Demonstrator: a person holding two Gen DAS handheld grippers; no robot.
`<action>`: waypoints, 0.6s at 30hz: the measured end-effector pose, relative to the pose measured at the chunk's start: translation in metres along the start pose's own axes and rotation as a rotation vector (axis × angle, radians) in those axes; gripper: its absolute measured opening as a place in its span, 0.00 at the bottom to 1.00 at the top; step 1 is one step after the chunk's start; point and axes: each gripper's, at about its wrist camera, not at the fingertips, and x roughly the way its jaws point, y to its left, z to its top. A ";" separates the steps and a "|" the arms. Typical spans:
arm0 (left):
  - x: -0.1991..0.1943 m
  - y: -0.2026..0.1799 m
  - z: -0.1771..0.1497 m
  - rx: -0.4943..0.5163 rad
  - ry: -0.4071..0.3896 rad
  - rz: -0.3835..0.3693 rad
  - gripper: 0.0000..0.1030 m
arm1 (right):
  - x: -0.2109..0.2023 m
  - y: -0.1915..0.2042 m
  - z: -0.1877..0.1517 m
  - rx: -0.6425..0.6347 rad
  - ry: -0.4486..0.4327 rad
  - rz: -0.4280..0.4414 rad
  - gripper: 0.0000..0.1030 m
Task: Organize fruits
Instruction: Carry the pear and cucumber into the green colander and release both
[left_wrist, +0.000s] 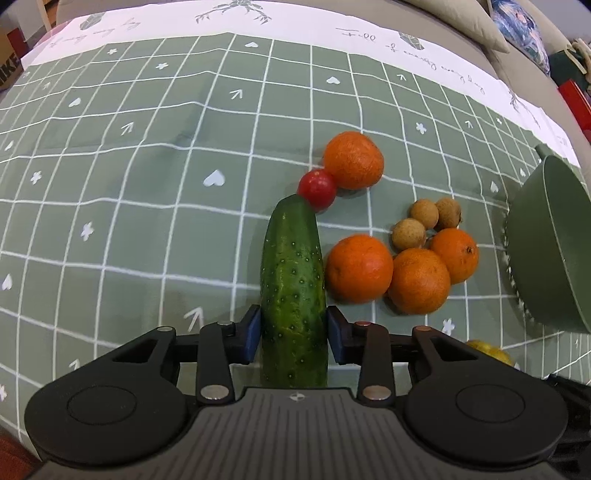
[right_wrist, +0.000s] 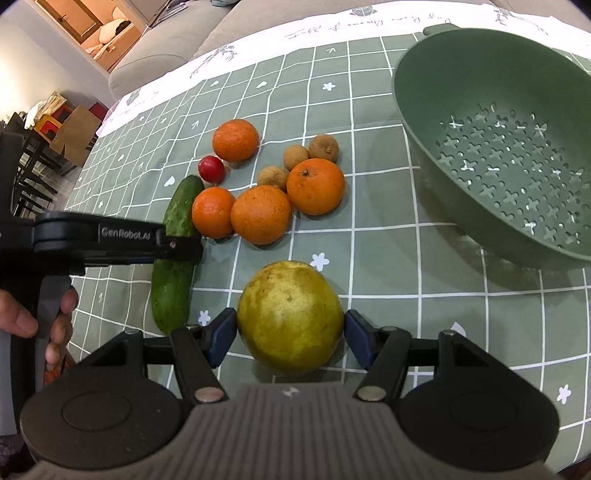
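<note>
Bumpy cucumber (left_wrist: 293, 291) sits pinched between left tool (left_wrist: 293, 334) pads.

Bare tablecloth (right_wrist: 388, 280) before colander (right_wrist: 495, 147); 4 oranges (right_wrist: 260, 214) crowd cucumber (right_wrist: 173, 266).

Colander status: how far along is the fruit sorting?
Done: nothing yet; the green colander holds no fruit.
In hand: the left tool brackets the cucumber, pads at its sides, and the right tool brackets the yellow-green citrus. Both still lie on the tablecloth.
Left: four oranges, three longans and the cherry tomato.
</note>
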 end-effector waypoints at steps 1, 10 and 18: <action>-0.002 0.001 -0.004 -0.007 -0.003 0.003 0.40 | -0.001 0.000 0.000 -0.001 -0.003 0.002 0.59; -0.046 0.003 -0.033 -0.049 -0.048 -0.071 0.40 | -0.027 -0.009 -0.009 0.000 -0.062 0.029 0.59; -0.088 -0.034 -0.029 0.012 -0.117 -0.173 0.40 | -0.071 -0.016 -0.011 -0.048 -0.169 0.023 0.59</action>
